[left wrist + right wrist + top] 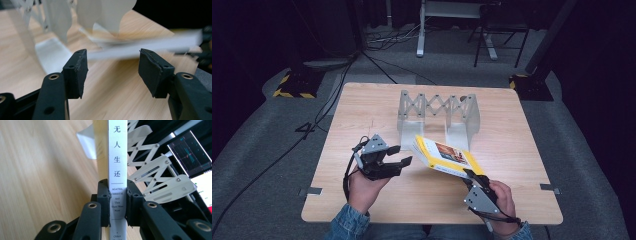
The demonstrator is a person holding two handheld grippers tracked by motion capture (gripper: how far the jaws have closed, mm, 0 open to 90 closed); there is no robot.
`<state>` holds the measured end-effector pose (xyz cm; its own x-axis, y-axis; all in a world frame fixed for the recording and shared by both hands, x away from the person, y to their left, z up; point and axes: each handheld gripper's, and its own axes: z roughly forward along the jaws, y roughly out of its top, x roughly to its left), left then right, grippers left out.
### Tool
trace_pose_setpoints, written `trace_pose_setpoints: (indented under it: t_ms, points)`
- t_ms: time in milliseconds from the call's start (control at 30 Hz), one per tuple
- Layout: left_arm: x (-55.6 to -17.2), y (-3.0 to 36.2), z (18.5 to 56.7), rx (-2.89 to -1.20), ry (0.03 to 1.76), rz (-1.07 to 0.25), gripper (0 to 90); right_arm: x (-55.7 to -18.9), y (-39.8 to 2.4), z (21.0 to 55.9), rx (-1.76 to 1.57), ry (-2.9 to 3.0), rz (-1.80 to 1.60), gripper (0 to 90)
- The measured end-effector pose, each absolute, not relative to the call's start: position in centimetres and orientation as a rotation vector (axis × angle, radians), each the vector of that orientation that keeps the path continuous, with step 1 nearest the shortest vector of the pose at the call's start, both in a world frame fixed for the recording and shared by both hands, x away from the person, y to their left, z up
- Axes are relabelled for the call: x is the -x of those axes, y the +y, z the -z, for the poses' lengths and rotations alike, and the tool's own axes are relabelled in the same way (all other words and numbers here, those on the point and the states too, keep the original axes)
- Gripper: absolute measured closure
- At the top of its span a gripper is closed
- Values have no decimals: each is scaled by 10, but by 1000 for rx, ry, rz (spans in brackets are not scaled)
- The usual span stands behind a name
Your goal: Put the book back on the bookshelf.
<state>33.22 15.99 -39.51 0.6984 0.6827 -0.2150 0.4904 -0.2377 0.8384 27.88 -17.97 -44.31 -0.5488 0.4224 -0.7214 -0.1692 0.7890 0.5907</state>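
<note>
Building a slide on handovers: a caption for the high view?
Right gripper holds a yellow book before the metal bookstand; left gripper waits open.

The book's white spine [117,157] reads 无人生还 in black, then "AGATHA CHRISTIE", "And Then There Were None", and "Other" lower down.

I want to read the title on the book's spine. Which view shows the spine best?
The right gripper view: the book fills its middle, spine facing the camera, lettering sharp, clamped in the right claw. The high view shows mainly its yellow cover, too small to read. The left gripper view shows a blurred pale edge.
</note>
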Motion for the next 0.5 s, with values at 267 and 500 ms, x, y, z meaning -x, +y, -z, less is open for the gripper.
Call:
trace_pose_setpoints:
  t_ms: [267,500]
  points:
    - [-323,201,443,-1877,1060,-217,413,-280,-180,422,-289,1962,-883,772]
    - [-319,221,464,-1917,1139,-240,413,-284,-177,410,-351,1945,-960,773]
